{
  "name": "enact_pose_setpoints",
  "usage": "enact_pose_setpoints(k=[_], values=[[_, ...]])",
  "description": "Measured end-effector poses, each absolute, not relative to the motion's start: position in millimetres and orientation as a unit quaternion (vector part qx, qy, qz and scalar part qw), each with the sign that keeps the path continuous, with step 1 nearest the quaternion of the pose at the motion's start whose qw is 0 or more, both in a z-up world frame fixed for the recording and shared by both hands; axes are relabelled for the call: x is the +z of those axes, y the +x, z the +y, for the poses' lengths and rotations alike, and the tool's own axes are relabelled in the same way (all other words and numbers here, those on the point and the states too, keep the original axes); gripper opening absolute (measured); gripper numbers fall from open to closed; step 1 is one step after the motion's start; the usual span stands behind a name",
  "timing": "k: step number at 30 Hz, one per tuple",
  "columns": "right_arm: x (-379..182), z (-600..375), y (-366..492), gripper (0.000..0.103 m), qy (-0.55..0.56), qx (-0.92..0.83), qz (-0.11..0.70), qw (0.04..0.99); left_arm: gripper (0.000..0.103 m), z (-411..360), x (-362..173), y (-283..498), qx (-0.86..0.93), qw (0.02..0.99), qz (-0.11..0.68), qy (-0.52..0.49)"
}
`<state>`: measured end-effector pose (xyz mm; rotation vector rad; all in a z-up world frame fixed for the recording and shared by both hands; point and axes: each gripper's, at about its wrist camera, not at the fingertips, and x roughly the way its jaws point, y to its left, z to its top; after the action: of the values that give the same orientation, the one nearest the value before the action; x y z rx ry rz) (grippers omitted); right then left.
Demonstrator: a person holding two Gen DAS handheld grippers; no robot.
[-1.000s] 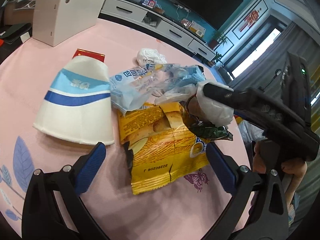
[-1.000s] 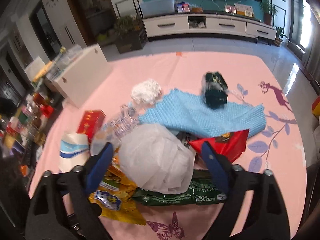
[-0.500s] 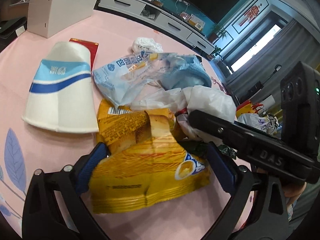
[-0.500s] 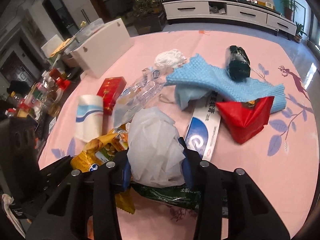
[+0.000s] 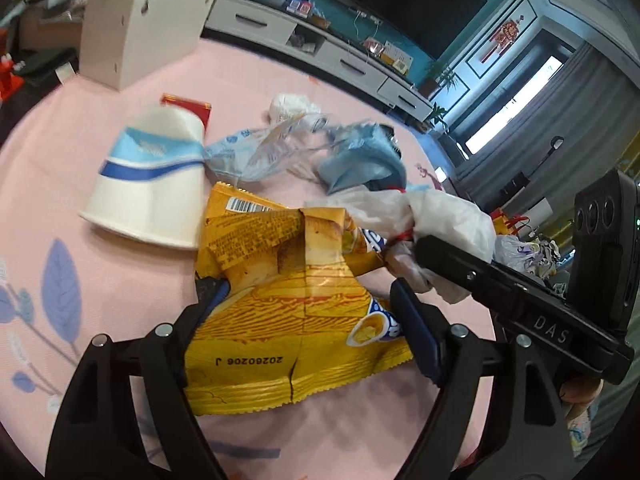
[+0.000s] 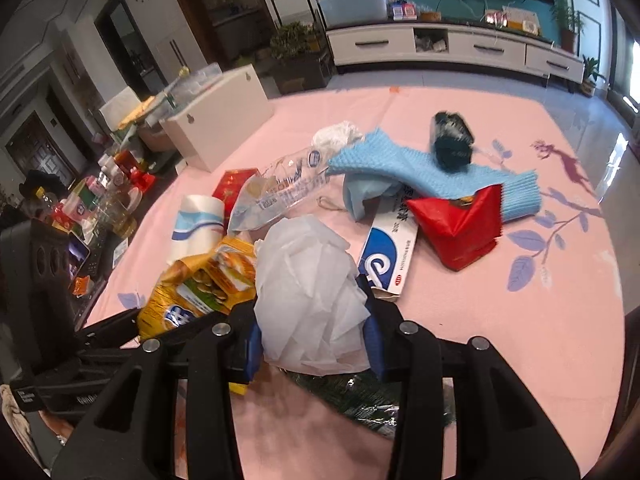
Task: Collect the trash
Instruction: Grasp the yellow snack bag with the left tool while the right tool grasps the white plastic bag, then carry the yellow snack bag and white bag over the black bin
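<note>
On the pink surface, right tongs clench white plastic bag (left tongs closing around yellow chip bag).

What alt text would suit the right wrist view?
The right gripper clamps a crumpled white plastic bag above a pink tablecloth littered with trash: a yellow snack bag, red packet, blue cloth and paper cup.

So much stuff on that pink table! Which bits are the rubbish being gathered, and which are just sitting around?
Rubbish for collecting:
- white crumpled plastic bag, clamped in the right gripper
- yellow snack bag, between the closing jaws of the left gripper
- red wrapper
- paper cup

Probably just lying about:
- white box
- blue knitted cloth
</note>
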<state>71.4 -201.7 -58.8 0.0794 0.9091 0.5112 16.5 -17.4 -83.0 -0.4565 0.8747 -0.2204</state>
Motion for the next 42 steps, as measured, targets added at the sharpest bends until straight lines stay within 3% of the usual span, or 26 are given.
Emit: enact_pose_setpoints(k=[16, 42], values=[[-15.7, -257.5, 27.2, 0.042, 0.091, 0.199, 0.357, 0.908, 0.081, -30.3, -24.8, -29.9, -0.11, 0.91, 0.355, -0.183], [16.0, -307.1, -1.4, 0.042, 0.127, 0.169, 0.295, 0.932, 0.081, -74.9, 3.6, -51.9, -0.095, 0.937, 0.306, -0.138]])
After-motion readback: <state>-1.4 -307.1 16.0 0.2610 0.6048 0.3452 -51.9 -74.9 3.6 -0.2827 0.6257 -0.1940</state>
